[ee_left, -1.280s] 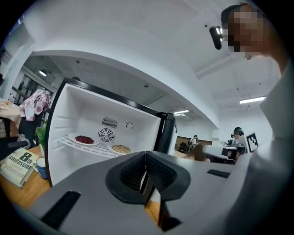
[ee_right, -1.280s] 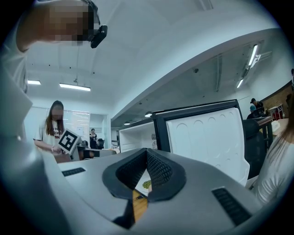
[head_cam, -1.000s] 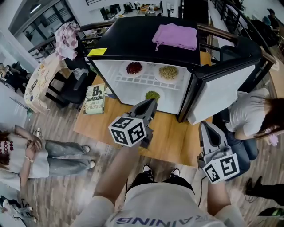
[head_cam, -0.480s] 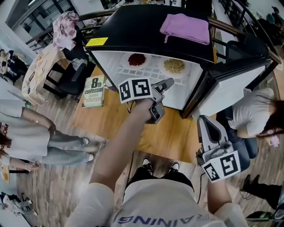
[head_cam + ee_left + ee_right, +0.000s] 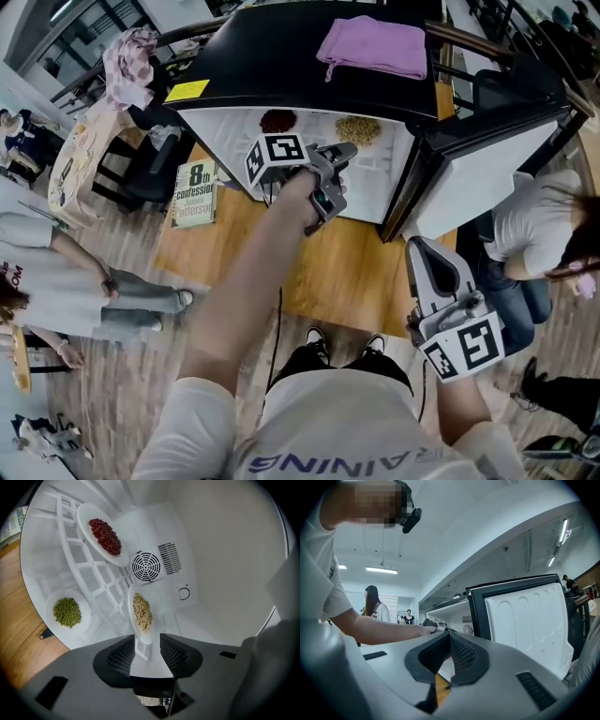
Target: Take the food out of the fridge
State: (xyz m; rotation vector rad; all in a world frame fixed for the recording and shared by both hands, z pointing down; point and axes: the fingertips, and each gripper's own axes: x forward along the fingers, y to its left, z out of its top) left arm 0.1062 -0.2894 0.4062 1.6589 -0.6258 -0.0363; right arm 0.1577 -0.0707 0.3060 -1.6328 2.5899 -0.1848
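The left gripper reaches into the white-walled fridge. Its jaws have just been opening and now stand apart, unclenched. The thin rim of a white plate of tan grains lies between the ribbed black pads, which do not seem to press on it. That plate sits on a white grid shelf. In the left gripper view a round plate of red beans lies at 11 o'clock and a plate of green beans at 9 o'clock. The right gripper waits outside the fridge, jaws together and empty.
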